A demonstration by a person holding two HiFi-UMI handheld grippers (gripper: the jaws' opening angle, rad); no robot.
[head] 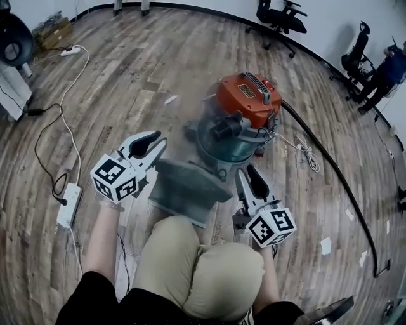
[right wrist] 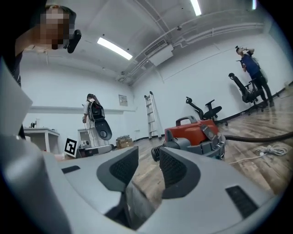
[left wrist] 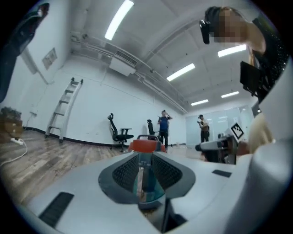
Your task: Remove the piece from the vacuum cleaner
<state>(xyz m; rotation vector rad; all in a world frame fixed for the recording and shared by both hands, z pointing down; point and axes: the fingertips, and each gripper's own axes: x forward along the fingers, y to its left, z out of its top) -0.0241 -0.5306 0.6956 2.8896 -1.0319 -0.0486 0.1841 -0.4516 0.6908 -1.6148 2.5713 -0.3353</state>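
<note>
The vacuum cleaner (head: 244, 111) stands on the wood floor, with an orange top, a teal-grey barrel and a black hose (head: 330, 171) running off to the right. A flat grey piece (head: 187, 187) lies in front of it, between my two grippers. My left gripper (head: 155, 141) sits at the piece's upper left corner, its jaws a slim gap apart (left wrist: 145, 157), and the vacuum (left wrist: 146, 145) shows through that gap. My right gripper (head: 247, 171) is at the piece's right corner. Its jaws stand clearly apart (right wrist: 149, 157), with nothing between the pads, and point at the vacuum (right wrist: 192, 130).
My knees (head: 209, 273) are just behind the grey piece. A white power strip (head: 68, 204) and black cables lie at the left, and a white cord (head: 307, 152) lies right of the vacuum. Office chairs (head: 279, 16) and a person (head: 380, 76) are at the far wall.
</note>
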